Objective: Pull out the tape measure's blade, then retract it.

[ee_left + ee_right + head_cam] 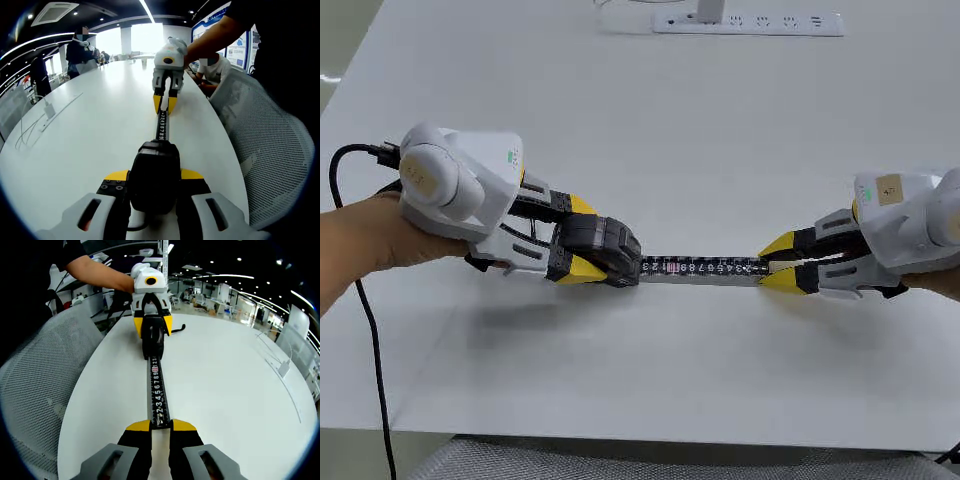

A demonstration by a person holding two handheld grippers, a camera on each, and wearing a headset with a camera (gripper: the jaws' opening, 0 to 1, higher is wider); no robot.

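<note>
Mesh of a grey chair back (pixel 650 462) lies nearest the person, on the near side of the tape measure case (pixel 610 250). That black case sits low at the white table (pixel 670 370), clamped on both sides by the yellow-tipped jaws of the left gripper (pixel 588 238). A black cable (pixel 365 330) trails from that gripper's rear, left of the case, and drops past the table's near edge. From the case's mouth the blade (pixel 705 267) runs out to the right, dark with white numerals and a red-marked stretch close to the case, lying just above or on the tabletop; which cannot be told. At the blade's end, well to the right of the case, the right gripper (pixel 782 266) pinches the tip between its closed jaws. In the right gripper view the numerals count upward along the blade toward the case. Far beyond the case, near the table's back edge, lies a white power strip (pixel 750 22).
</note>
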